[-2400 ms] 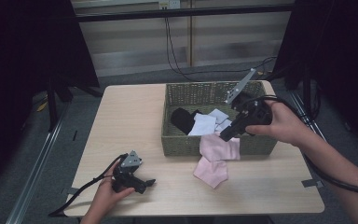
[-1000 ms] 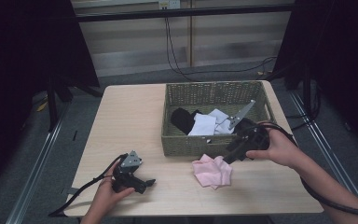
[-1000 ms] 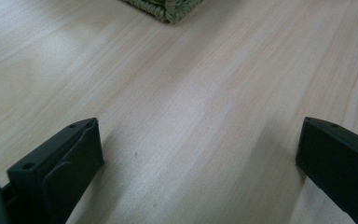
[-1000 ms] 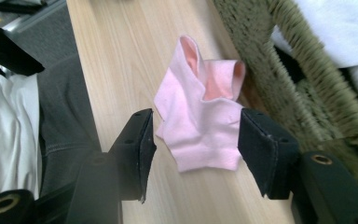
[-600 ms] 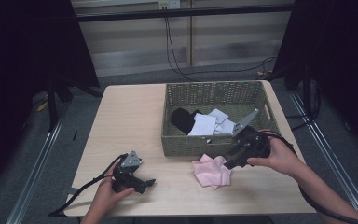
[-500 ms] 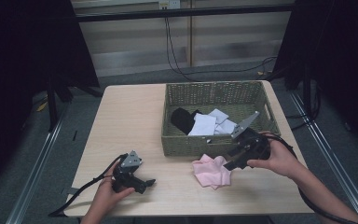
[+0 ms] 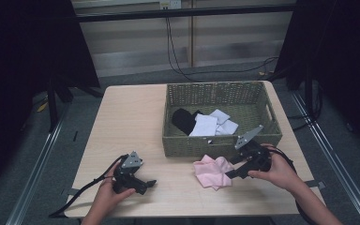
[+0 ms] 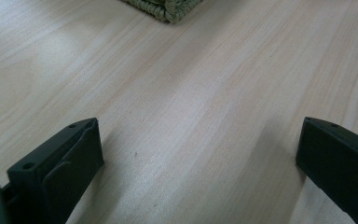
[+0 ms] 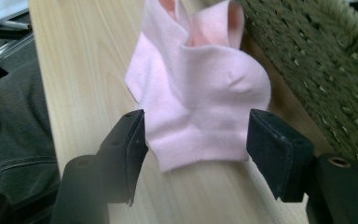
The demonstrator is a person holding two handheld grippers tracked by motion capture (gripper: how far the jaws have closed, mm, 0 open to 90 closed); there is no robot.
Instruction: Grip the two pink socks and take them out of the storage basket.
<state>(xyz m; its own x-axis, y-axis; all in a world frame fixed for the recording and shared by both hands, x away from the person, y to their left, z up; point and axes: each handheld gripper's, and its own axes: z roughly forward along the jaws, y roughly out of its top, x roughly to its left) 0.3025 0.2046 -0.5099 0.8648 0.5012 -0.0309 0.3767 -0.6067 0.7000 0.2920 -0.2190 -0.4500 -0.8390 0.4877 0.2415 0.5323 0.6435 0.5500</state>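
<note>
**A:** What am I looking at on the table?

**B:** From above I see a pale wooden table (image 7: 131, 122). A woven basket (image 7: 220, 143) sits on its far right part, holding a black sock (image 7: 183, 121) and some white socks (image 7: 206, 125). Just in front of the basket's near wall, on the bare tabletop, lies a crumpled pink sock (image 7: 211, 172).

**A:** Where is my right gripper?

**B:** The right gripper (image 7: 230, 174) is low over the table, at the right edge of the pink sock. In the right gripper view its jaws stand apart, one on each side of the sock's near end (image 9: 200, 107). Its jaws have just been opening. The sock lies between them, and neither pad presses on it. The basket wall runs along the right of that view.

**A:** And my left gripper?

**B:** The left gripper (image 7: 149, 183) rests at the near left of the table, well apart from the sock. Its jaws are spread wide over bare wood, with nothing between them.
</note>
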